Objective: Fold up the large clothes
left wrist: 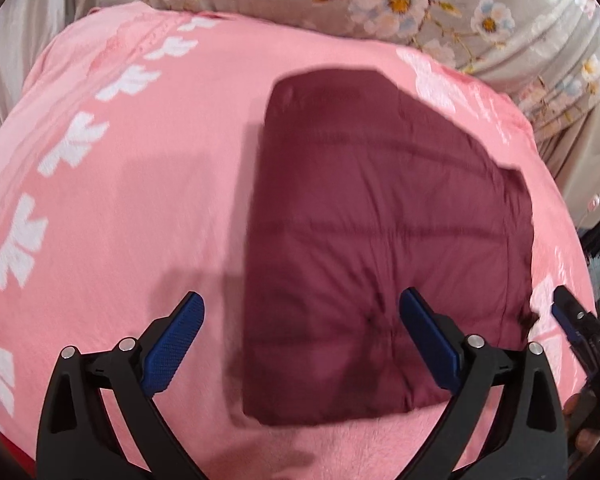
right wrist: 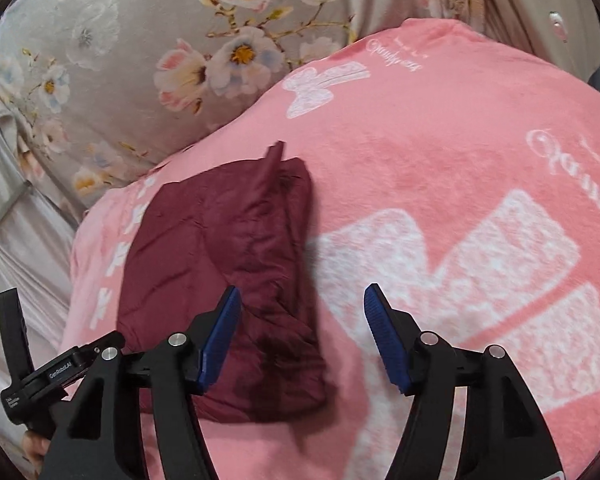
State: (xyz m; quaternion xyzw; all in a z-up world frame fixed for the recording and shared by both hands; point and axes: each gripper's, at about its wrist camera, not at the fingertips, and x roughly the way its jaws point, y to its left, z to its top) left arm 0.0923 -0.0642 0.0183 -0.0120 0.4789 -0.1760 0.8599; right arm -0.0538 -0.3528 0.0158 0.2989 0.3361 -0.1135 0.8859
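Maroon garment, folded, is laid flat on pink blanket. Above it, left gripper and right gripper are held wide open, empty.

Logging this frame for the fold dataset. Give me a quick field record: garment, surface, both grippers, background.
garment: maroon garment, folded into a compact rectangle, one corner sticking up at the far end
surface: pink blanket with white prints, garment lying on it
left gripper: open, above the garment's near edge, nothing held
right gripper: open, at the garment's right edge, nothing held
background: floral bedding beyond the blanket
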